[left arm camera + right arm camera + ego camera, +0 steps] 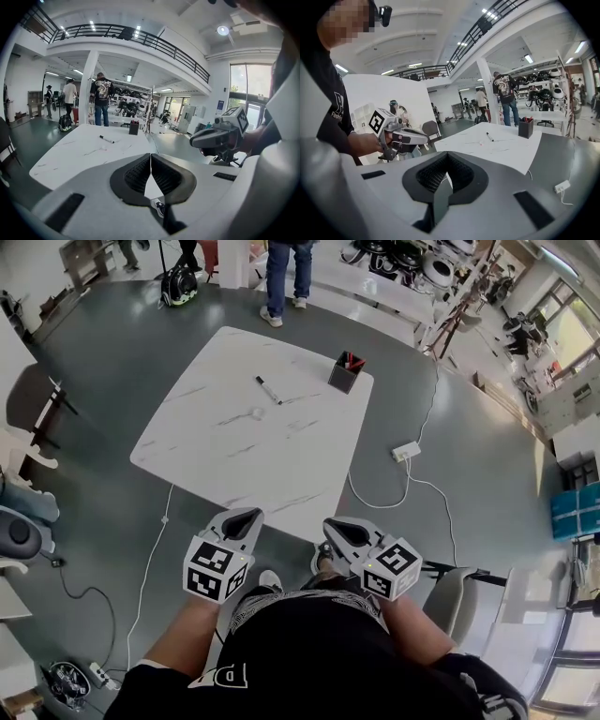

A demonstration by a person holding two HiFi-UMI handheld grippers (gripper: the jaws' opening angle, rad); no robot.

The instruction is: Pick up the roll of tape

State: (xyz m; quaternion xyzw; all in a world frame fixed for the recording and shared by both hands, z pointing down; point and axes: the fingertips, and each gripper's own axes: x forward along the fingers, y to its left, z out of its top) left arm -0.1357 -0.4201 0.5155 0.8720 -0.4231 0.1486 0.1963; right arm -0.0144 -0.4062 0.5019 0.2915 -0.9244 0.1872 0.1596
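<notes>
A small, pale ring that looks like the roll of tape (255, 413) lies near the middle of the white marble table (216, 456). It shows faintly in the left gripper view (100, 150) and the right gripper view (480, 144). My left gripper (248, 518) hangs just short of the table's near edge, jaws shut with nothing between them (150, 154). Beside it on the right, my right gripper (333, 526) is also shut and empty (446, 154). Both point toward the table, well short of the roll.
A black marker (269, 390) and a black pen holder (345, 372) stand on the table's far half. A white power strip (406, 451) with its cable lies on the floor at right. Chairs stand at left (28, 399). A person (286, 277) stands beyond the table.
</notes>
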